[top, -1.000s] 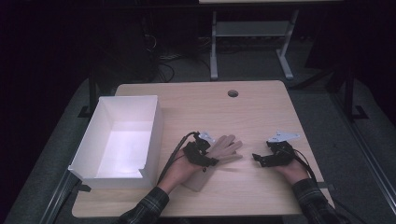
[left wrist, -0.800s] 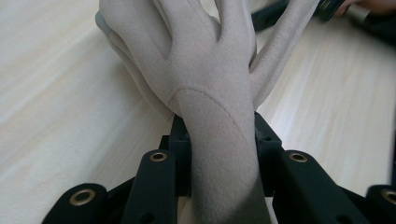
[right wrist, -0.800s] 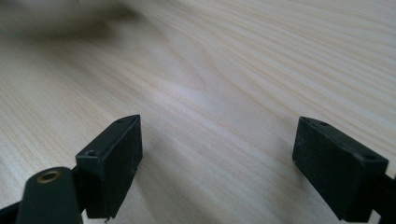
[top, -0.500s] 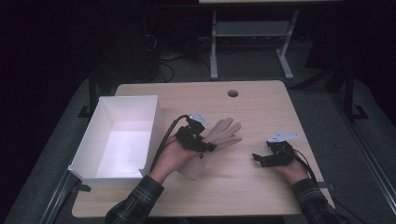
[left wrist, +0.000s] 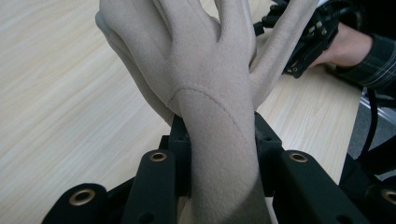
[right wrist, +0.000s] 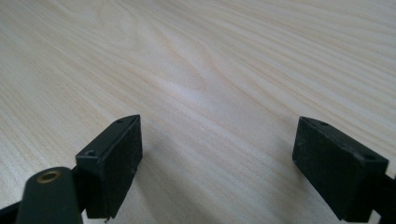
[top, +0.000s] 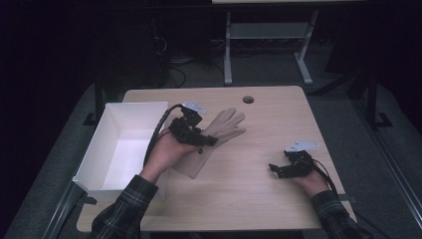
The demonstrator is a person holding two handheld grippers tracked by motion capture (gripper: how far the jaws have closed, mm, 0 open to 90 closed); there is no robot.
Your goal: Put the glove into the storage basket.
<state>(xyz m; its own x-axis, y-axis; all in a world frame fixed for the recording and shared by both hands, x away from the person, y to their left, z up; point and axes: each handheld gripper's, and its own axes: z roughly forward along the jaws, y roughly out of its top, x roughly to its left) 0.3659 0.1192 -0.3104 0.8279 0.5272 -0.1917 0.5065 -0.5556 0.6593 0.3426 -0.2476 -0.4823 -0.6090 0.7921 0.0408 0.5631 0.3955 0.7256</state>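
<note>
Left hand-held gripper [top: 208, 141] clamped on glove [top: 219, 133] at wrist, right hand-held gripper [top: 275, 168] spread, resting on desk [top: 259, 199]; best lifted clear before swinging to box [top: 124, 144].

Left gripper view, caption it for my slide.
Left gripper clamps the wrist of a beige fabric glove above the light wooden table.

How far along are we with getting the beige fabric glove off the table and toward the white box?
Done: the left gripper is clamped on the beige fabric glove at its cuff, jaws pressing both sides. In hand: the glove hangs raised above the wooden table, right of the white open box. Left: it is not yet over the box, which looks empty. The right gripper rests open on the table.
</note>
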